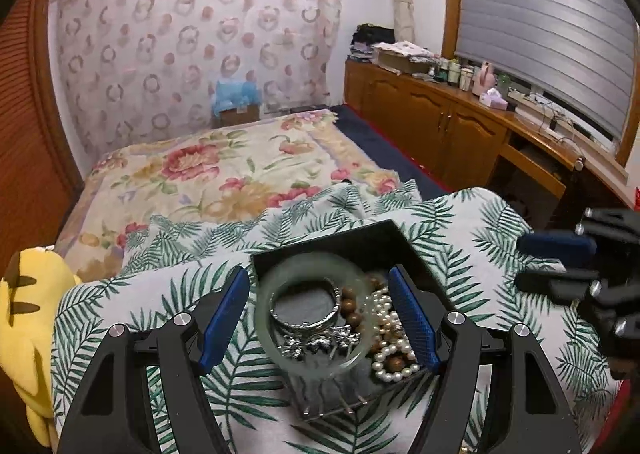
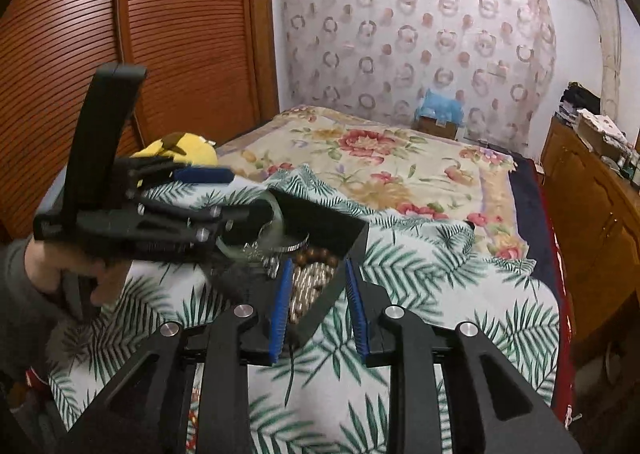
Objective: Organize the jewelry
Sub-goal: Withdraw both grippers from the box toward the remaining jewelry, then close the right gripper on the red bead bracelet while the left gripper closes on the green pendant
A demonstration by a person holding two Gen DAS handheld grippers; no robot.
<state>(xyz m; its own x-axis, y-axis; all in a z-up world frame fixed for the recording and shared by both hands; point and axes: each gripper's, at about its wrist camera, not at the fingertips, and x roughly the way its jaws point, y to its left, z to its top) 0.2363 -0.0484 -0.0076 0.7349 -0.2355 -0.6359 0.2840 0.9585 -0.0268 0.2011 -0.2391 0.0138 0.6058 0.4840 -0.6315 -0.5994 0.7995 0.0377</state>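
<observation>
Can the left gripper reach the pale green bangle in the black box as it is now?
Probably yes. The left gripper is open, its fingers on either side of the green bangle, which lies on top in the black box. Nothing covers it; the right gripper stays off to the side.

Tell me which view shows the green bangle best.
Left wrist: the green bangle lies whole in the black box, between the open left gripper fingers. Right wrist shows only a sliver of it behind the left gripper.
</observation>
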